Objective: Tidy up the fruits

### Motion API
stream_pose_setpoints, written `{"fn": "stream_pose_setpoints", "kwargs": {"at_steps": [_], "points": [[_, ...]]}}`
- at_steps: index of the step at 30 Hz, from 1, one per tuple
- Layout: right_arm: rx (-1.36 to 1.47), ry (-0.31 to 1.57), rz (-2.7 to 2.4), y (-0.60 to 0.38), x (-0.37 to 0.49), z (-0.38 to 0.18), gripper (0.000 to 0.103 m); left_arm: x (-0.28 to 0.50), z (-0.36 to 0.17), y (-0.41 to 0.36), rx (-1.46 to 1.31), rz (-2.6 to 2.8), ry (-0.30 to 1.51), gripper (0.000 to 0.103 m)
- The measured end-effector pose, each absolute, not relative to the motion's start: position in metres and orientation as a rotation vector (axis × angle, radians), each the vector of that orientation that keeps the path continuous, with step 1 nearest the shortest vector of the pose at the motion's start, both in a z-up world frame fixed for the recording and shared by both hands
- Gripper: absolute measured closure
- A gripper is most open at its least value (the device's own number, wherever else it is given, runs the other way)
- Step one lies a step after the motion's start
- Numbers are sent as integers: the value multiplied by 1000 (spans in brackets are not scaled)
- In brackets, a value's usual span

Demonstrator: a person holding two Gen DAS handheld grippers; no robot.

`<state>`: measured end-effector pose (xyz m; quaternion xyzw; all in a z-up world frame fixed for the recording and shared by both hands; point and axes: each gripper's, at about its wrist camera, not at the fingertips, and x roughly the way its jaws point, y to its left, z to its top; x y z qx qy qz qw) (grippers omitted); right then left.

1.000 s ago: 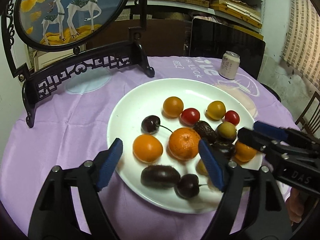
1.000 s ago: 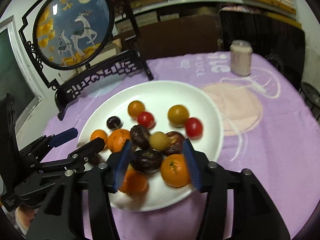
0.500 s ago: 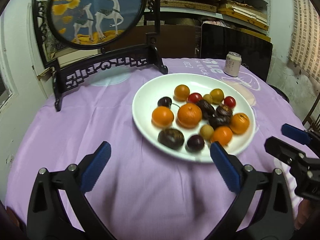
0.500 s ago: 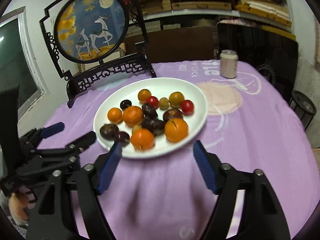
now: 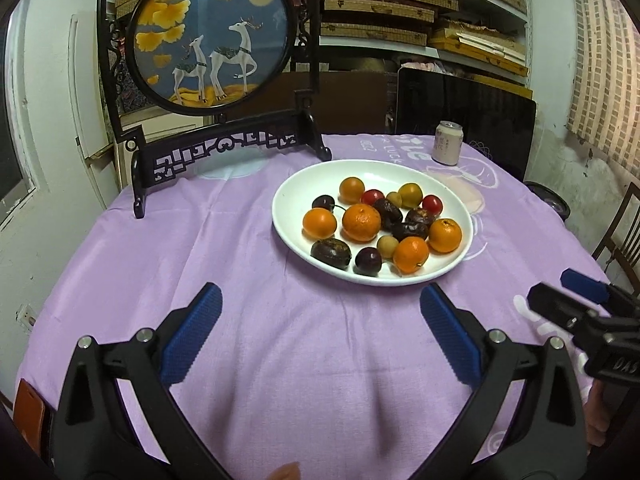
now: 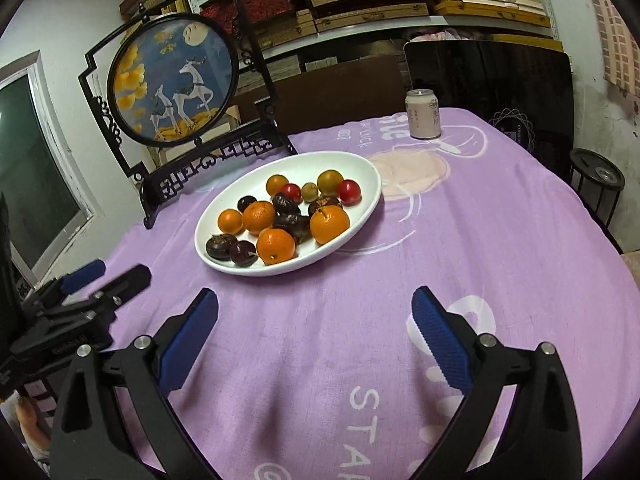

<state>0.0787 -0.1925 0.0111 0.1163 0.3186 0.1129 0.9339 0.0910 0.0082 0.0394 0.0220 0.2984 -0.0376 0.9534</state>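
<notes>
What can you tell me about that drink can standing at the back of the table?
The drink can is a small, pale pinkish-white cylinder with dark printed characters on its side, too small to read, and a silvery metal top. It stands upright on the purple tablecloth near the far edge, beyond the white plate and apart from it. A dark panel stands behind it. Nothing touches it but the cloth. Whether it is opened cannot be told.

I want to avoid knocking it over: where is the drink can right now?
The drink can stands upright on the purple tablecloth at the table's far side, beyond the white plate of fruit, to its right in both wrist views.
</notes>
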Motion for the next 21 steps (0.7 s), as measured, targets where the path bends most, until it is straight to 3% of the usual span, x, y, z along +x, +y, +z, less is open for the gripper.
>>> {"fn": "stream_pose_setpoints", "kwargs": {"at_steps": [21], "points": [[185, 678, 235, -183, 79, 6, 5, 94, 36, 7, 44, -76, 644, 2]]}}
